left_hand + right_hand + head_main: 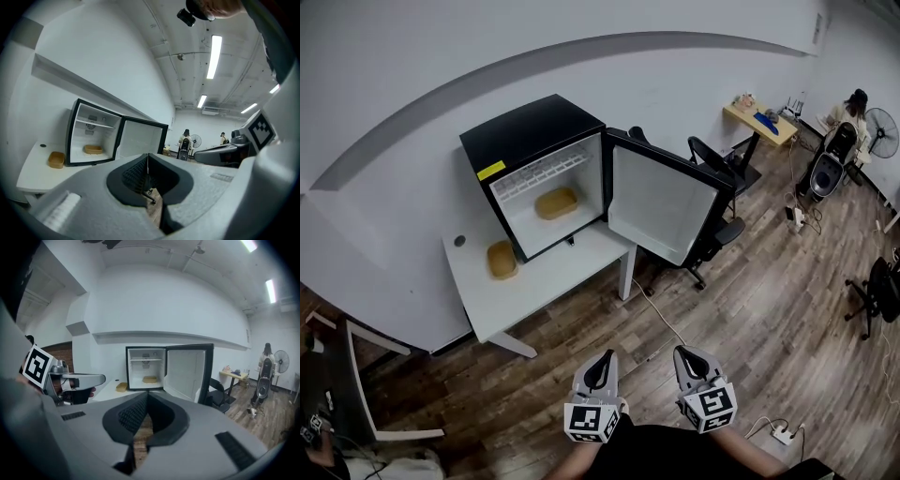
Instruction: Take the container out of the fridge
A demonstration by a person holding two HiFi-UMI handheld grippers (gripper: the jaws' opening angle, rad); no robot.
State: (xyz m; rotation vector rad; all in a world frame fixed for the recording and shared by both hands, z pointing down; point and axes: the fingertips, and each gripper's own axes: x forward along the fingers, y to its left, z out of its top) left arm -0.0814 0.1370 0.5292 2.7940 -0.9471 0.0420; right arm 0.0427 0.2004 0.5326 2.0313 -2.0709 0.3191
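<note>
Wood-plank floor (741, 309) stretches between me and a long white wall (394, 75), and against that wall stands a white table (544, 281) with a small black fridge (525, 131) on it. Its door (661, 202) is swung wide open to the right, showing the white inside. Black office chairs (717, 178) sit just past the door. The tan container (556, 202) lies on the fridge's floor below the shelf, and a second tan container (502, 260) sits on the table just beside the fridge's left side. I hold both tools low in front of my body, side by side and near each other, noses pointing forward toward the fridge and well apart from the table, marker cubes facing up. My left gripper (602, 360) has its jaws pressed together with nothing between them, and my right gripper (689, 356) is likewise clenched and empty.
</note>
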